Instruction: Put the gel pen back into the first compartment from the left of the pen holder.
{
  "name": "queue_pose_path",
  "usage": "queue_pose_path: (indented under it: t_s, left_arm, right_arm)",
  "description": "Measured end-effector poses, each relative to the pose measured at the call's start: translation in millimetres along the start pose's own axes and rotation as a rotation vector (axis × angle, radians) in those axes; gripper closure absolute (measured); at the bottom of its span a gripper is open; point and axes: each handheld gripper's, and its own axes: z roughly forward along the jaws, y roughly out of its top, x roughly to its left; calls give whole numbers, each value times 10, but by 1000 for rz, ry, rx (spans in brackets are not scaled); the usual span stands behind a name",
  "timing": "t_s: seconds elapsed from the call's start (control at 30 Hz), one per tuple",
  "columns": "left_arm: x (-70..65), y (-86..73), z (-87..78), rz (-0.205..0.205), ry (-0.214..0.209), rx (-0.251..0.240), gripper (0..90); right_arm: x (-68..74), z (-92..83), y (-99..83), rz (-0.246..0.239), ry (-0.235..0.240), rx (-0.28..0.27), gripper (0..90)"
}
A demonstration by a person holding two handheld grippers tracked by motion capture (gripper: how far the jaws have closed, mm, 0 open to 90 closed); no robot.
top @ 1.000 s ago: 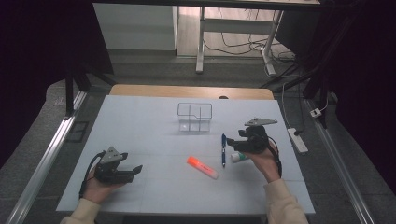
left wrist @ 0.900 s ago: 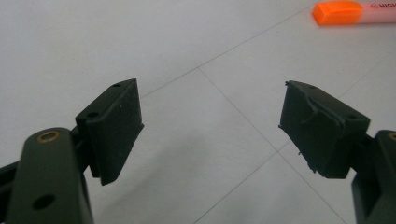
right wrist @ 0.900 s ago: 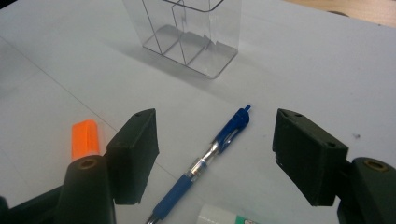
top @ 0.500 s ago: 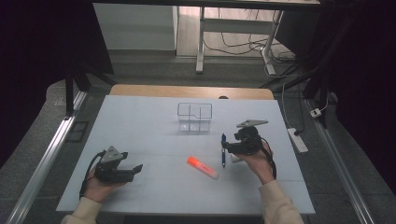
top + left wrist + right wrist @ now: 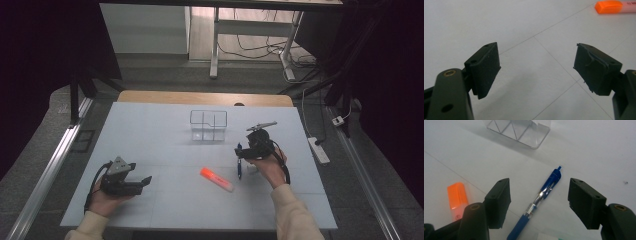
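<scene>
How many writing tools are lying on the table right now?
2: a blue pen between the right gripper's open jaws, and an orange highlighter just left of it, mid-table.

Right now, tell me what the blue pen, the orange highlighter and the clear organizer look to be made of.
Blue pen: likely plastic, glossy blue ends around a see-through, shiny middle; matte grip may be rubber.
Orange highlighter: plastic, smooth translucent orange cap on a white printed barrel.
Clear organizer: transparent hard plastic or acrylic, with thin dividers showing through the walls and bright glints on the edges.
</scene>
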Motion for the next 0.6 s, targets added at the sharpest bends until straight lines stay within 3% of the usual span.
queue_pose_path:
  t_s: [0.6]
  left_arm:
    - [-7, -16, 22, 4, 5, 13, 208]
  right_arm:
    - [-98, 504, 108, 106, -66, 133, 476]
